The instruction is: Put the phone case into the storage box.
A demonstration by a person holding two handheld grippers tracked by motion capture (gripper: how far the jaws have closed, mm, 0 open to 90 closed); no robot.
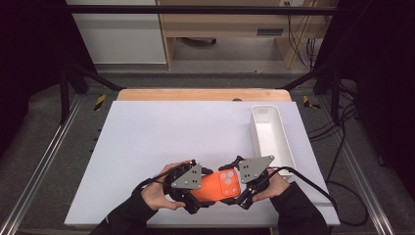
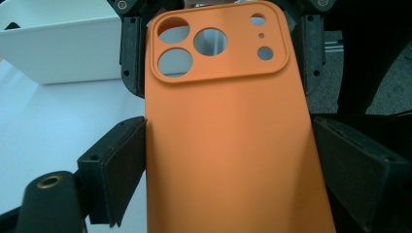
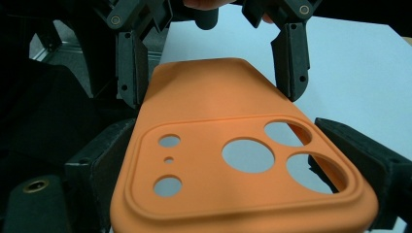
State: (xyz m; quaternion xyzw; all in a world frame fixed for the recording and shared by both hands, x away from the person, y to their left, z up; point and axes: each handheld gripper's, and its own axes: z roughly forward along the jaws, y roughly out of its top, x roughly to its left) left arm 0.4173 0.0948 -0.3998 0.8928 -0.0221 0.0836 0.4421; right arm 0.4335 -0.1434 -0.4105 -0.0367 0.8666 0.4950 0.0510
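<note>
The orange case [image 1: 217, 187] hangs just above the surface's near edge, one gripper at each end so neither blocks the other. The left gripper [image 1: 192, 201] has its jaws clamped across the plain end, and the right gripper [image 1: 243, 198] has its jaws pressed on the camera-hole end, which keeps the case level between the hands. The white tray [image 1: 288, 147] waits by the right edge.

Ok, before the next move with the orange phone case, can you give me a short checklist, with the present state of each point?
1. Left gripper pads on both long edges of the orange phone case: ok.
2. Right gripper pads on the camera end: ok.
3. Case lifted off the white table: cannot tell.
4. Camera cutouts face up: ok.
5. White bin apart from both grippers: ok.
</note>
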